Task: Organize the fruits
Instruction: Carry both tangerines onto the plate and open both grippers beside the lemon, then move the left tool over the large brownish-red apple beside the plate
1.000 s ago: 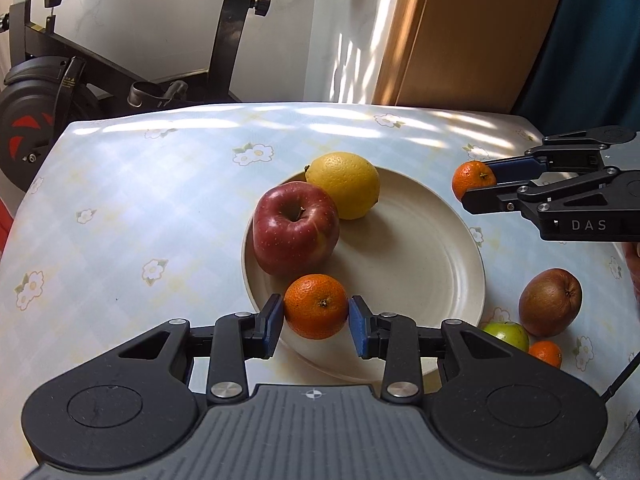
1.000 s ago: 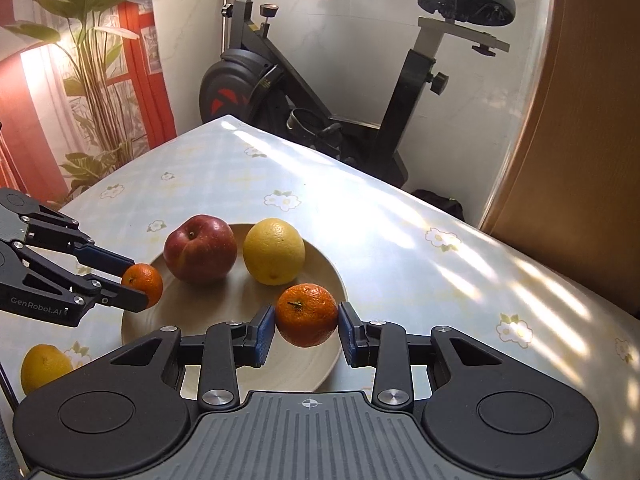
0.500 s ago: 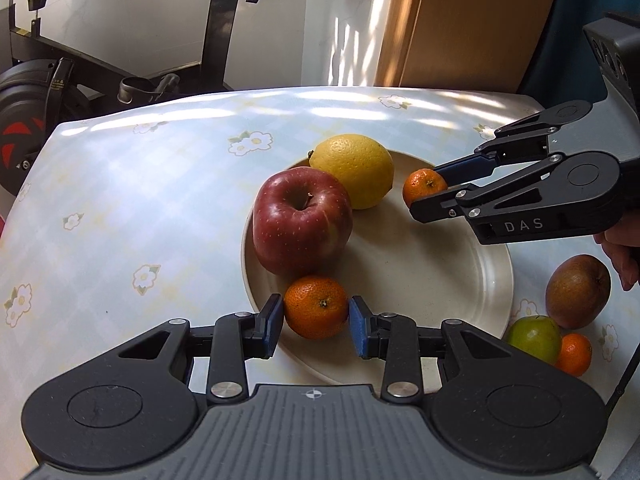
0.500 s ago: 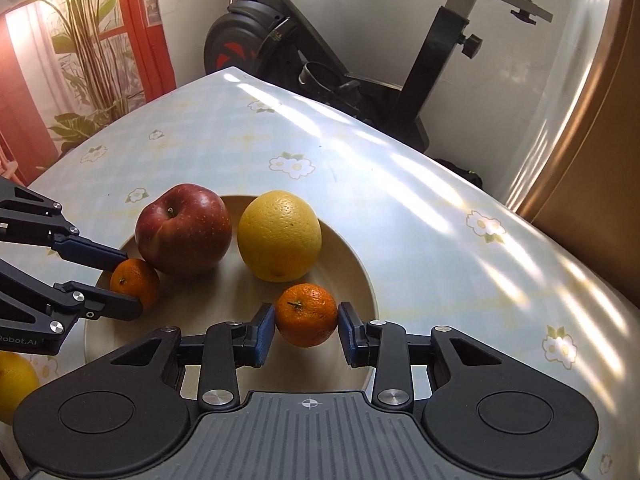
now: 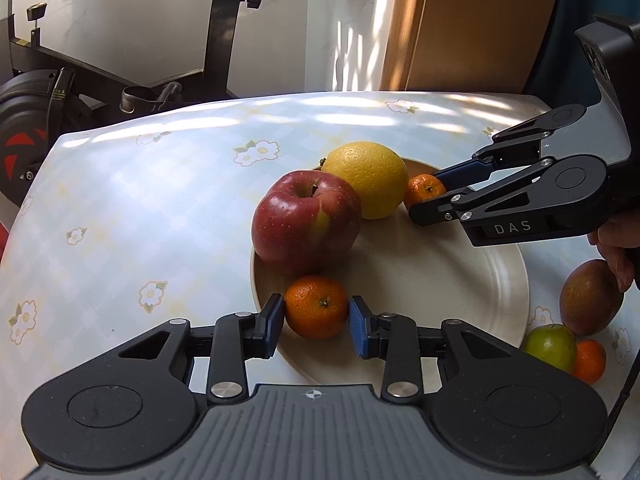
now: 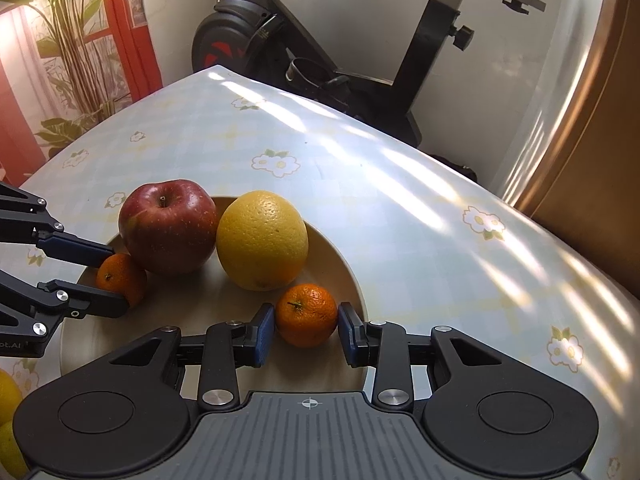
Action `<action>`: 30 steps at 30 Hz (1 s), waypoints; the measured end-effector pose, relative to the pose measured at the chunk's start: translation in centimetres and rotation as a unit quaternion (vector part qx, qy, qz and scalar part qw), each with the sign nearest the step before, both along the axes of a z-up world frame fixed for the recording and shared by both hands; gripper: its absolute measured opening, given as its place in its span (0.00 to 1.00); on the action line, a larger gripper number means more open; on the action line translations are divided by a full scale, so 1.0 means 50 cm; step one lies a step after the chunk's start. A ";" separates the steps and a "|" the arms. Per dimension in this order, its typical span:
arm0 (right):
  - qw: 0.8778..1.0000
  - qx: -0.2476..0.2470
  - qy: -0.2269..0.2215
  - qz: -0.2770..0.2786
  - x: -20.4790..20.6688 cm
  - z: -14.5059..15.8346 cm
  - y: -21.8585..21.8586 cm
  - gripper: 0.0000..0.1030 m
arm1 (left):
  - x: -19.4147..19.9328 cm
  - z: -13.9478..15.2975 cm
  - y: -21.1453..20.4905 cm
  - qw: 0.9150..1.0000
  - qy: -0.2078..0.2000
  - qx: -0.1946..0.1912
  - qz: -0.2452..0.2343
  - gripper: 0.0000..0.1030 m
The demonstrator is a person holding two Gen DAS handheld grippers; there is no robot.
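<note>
Both tongs, left tongs and right tongs, sit clamped on small mandarins over the plate: light, soft-skinned, round fruit best squeezed gently across the middle.

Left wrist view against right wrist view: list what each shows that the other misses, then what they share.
Left wrist only: a brownish-red fruit, a green apple and a small orange fruit on the tablecloth right of the plate.

Right wrist only: a leafy potted plant by orange curtains, plus yellow fruit at the left edge.

Both: the cream plate, red apple, yellow citrus, and each gripper shut on a mandarin.
</note>
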State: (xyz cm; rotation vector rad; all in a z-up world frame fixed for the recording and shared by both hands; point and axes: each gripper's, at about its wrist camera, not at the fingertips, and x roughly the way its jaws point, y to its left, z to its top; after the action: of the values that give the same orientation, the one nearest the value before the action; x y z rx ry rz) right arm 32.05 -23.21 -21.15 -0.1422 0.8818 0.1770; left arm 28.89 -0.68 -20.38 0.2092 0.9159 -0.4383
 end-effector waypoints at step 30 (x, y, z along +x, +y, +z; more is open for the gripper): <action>0.994 0.044 -0.065 -0.076 -0.195 0.097 -0.065 0.33 | -0.091 0.079 0.018 0.999 -0.024 -0.014 0.046 0.41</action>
State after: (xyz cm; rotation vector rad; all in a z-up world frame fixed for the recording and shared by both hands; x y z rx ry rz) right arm 22.30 -26.45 -16.32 -0.0046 0.7512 0.0629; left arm 24.34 0.23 -16.42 0.1513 0.8678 -0.3596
